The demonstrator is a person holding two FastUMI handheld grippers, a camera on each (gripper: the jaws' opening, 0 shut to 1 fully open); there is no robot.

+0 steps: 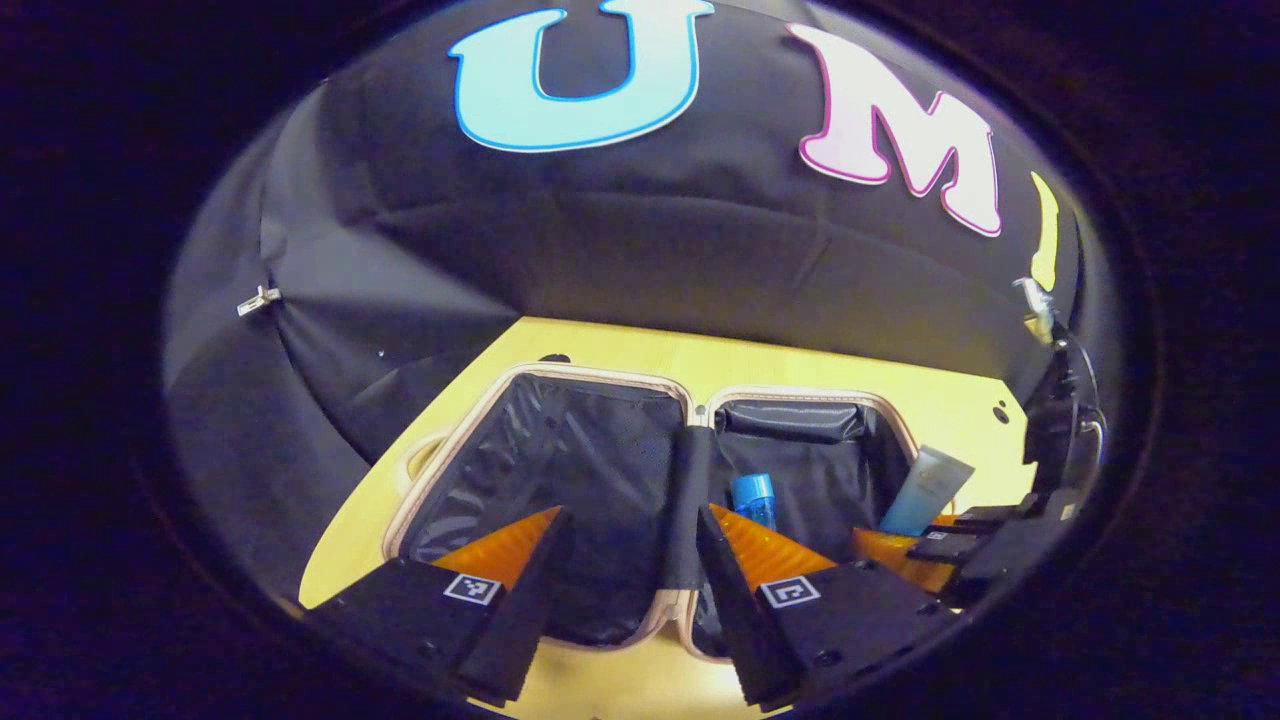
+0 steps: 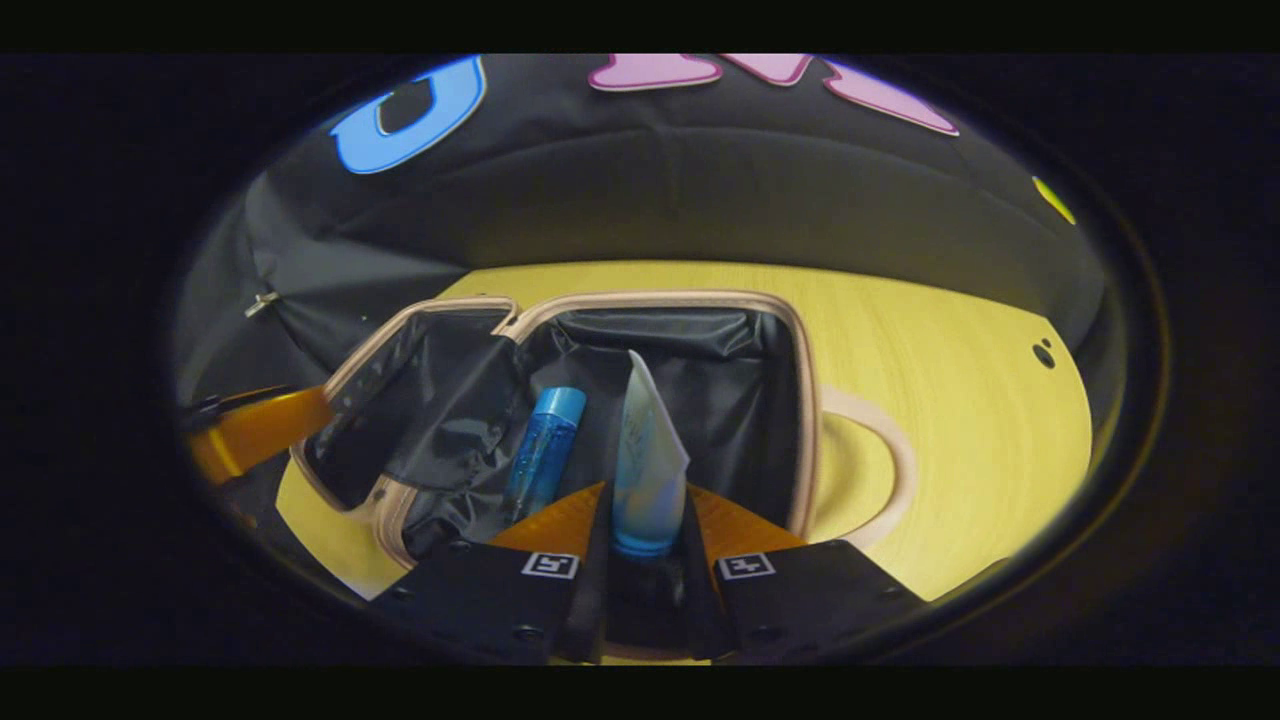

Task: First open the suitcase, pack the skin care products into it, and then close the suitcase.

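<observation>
Right gripper (image 2: 645,535) is clamped on the tube (image 2: 645,470) over the open suitcase (image 2: 800,400), left gripper (image 1: 625,560) gaping empty, so a sloppy release could bounce it onto the bottle (image 2: 545,450).

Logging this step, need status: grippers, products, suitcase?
Right gripper shut on tube, over open suitcase. Left gripper open, empty, above suitcase. Blue bottle already inside. Nothing in the way.

left suitcase half (image 1: 560,470) free, bottle (image 1: 754,498) right
</observation>
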